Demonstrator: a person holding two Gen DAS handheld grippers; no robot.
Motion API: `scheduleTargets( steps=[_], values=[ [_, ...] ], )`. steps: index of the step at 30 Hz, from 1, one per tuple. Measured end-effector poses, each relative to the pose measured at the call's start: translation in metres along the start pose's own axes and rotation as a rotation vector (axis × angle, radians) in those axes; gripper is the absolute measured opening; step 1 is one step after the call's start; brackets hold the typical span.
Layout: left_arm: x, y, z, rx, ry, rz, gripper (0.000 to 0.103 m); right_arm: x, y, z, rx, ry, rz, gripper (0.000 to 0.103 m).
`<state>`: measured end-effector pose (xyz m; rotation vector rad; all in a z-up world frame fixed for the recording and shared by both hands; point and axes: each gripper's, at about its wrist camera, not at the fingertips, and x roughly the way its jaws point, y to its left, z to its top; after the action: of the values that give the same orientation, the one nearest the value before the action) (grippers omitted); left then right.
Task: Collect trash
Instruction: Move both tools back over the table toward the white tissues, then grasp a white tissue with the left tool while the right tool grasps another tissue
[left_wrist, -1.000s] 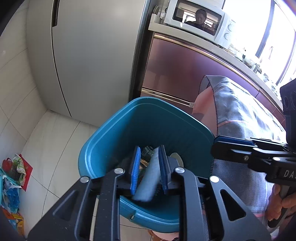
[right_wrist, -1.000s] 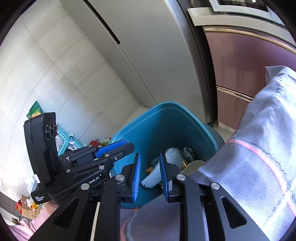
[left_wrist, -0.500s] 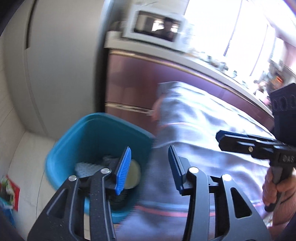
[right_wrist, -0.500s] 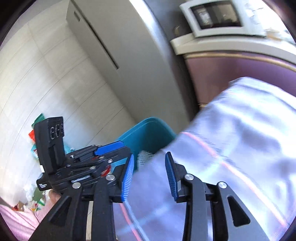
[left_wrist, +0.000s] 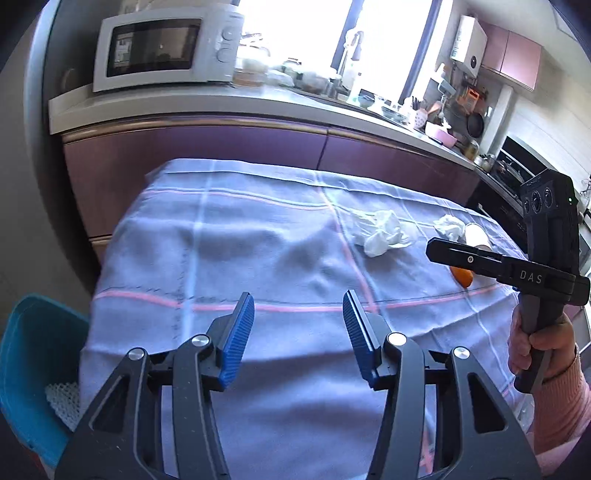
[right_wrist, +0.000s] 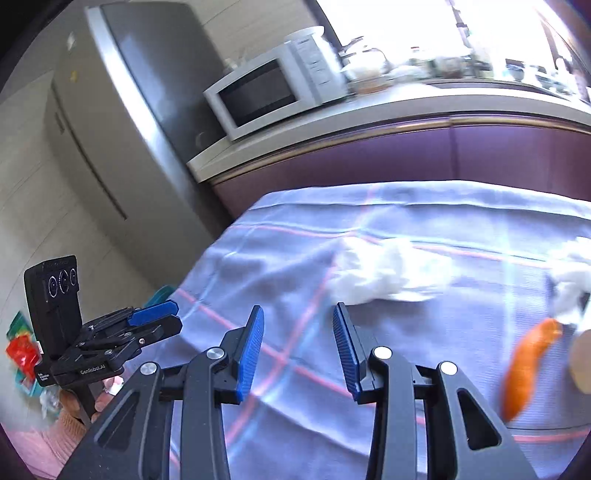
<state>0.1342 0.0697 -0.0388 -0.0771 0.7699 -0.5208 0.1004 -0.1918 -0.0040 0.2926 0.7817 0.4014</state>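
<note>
At the far left, low beside the table, sits my teal bin (left_wrist: 26, 369), with something pale and netted already lying in it. My left tongs (left_wrist: 298, 334) hang over the near edge of the lilac checked tablecloth (left_wrist: 236, 243), spread wide and holding nothing. Further right and farther off lies the larger crumpled tissue (left_wrist: 380, 232), and beyond it a smaller white wad (left_wrist: 448, 226) beside a pale roll end (left_wrist: 476, 236). My right tongs (right_wrist: 297, 347) are also spread wide and empty, and the big tissue (right_wrist: 384, 275) sits just ahead of their tips, a touch to the right; its long side seems to run across my reach, left to right, though that view is blurred. The orange peel (right_wrist: 528, 369) lies nearer and further right, its long axis slanting from near left to far right. I judge the right hand is plainly the closer one to the tissue, so it should go forward and straddle the short way across.
</note>
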Motion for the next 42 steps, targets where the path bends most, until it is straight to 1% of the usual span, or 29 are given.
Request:
scheduleTargets(
  steps=[3, 5, 9, 11, 13, 16, 19, 23, 24, 27, 29, 30, 31, 33, 34, 36, 38, 39, 42],
  values=[
    [0.029, -0.024, 0.014, 0.026, 0.039, -0.03, 0.051, -0.016, -0.032, 0.004, 0.026, -0.031, -0.059, 0.037],
    [0.046, -0.038, 0.022, 0.044, 0.058, -0.043, 0.054, -0.026, -0.051, 0.008, 0.046, -0.051, -0.099, 0.037],
    [0.075, -0.058, 0.035, 0.05, 0.093, -0.057, 0.055, -0.042, -0.09, 0.019, 0.068, -0.079, -0.185, 0.038],
    [0.088, -0.064, 0.041, 0.046, 0.109, -0.061, 0.056, -0.046, -0.106, 0.025, 0.077, -0.085, -0.231, 0.044],
    [0.099, -0.069, 0.046, 0.04, 0.119, -0.056, 0.057, -0.045, -0.12, 0.032, 0.086, -0.083, -0.274, 0.044],
    [0.113, -0.075, 0.052, 0.034, 0.141, -0.051, 0.058, -0.041, -0.141, 0.041, 0.087, -0.06, -0.332, 0.045],
    [0.123, -0.081, 0.058, 0.035, 0.156, -0.046, 0.058, -0.033, -0.152, 0.047, 0.075, -0.031, -0.391, 0.047],
    [0.137, -0.086, 0.063, 0.032, 0.179, -0.046, 0.058, -0.02, -0.165, 0.057, 0.044, 0.028, -0.475, 0.055],
    [0.14, -0.086, 0.064, 0.03, 0.186, -0.047, 0.057, -0.016, -0.167, 0.058, 0.04, 0.045, -0.487, 0.055],
    [0.15, -0.089, 0.065, 0.024, 0.214, -0.044, 0.053, -0.004, -0.171, 0.06, 0.024, 0.104, -0.512, 0.055],
    [0.156, -0.089, 0.063, 0.021, 0.229, -0.046, 0.044, 0.004, -0.172, 0.059, 0.012, 0.143, -0.516, 0.055],
    [0.158, -0.089, 0.062, 0.02, 0.236, -0.043, 0.042, 0.008, -0.174, 0.058, 0.006, 0.165, -0.52, 0.055],
    [0.159, -0.089, 0.062, 0.023, 0.234, -0.034, 0.038, 0.012, -0.176, 0.057, 0.004, 0.186, -0.527, 0.054],
    [0.159, -0.089, 0.061, 0.024, 0.23, -0.026, 0.034, 0.018, -0.179, 0.055, 0.004, 0.214, -0.534, 0.043],
    [0.159, -0.089, 0.061, 0.024, 0.231, -0.026, 0.027, 0.02, -0.18, 0.053, 0.001, 0.225, -0.539, 0.034],
    [0.159, -0.088, 0.061, 0.025, 0.231, -0.02, 0.02, 0.02, -0.18, 0.052, 0.001, 0.219, -0.53, 0.03],
    [0.158, -0.087, 0.06, 0.021, 0.226, -0.024, 0.015, 0.014, -0.179, 0.051, 0.005, 0.198, -0.519, 0.012],
    [0.157, -0.086, 0.06, 0.021, 0.223, -0.026, 0.014, 0.011, -0.178, 0.052, 0.008, 0.183, -0.509, 0.011],
    [0.153, -0.085, 0.058, 0.016, 0.208, -0.026, 0.005, -0.001, -0.17, 0.053, 0.011, 0.133, -0.481, 0.008]
  ],
)
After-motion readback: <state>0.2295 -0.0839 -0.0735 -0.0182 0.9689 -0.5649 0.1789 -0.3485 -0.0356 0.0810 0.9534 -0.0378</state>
